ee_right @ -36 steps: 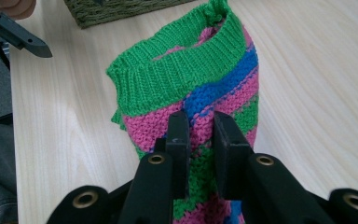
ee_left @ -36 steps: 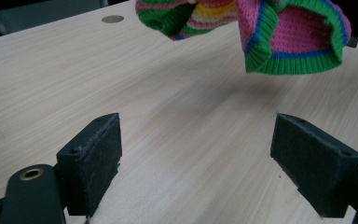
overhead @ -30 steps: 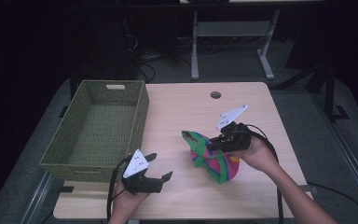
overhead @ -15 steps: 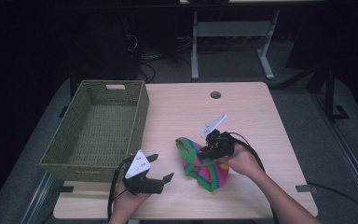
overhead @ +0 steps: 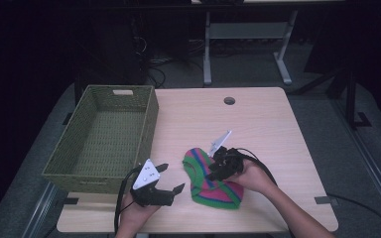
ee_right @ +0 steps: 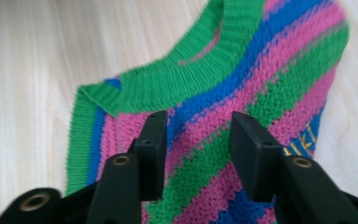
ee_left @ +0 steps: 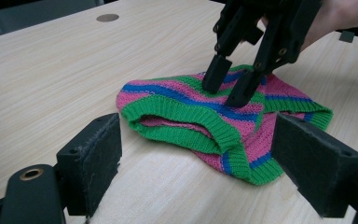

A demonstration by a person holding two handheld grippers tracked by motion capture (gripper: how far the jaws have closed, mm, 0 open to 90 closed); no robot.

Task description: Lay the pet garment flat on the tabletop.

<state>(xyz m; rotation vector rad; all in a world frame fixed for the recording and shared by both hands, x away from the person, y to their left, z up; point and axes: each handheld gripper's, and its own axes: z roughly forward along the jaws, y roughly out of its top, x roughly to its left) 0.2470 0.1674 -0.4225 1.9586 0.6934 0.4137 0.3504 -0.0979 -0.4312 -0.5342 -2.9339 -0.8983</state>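
High view: striped knit lying flat near the table's front edge, right of the basket at the left edge. Right gripper pressed down onto the knit, jaws parted a little, fabric between them but not pinched. Left gripper just left of the knit, jaws spread wide, grasping nothing, near the front-left corner.

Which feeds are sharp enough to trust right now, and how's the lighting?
High view: table evenly lit, surroundings nearly black. Left gripper view: knitted garment crisp, soft shadow beneath it. Right gripper view: garment slightly soft, bare wood washed out pale, claw in focus.
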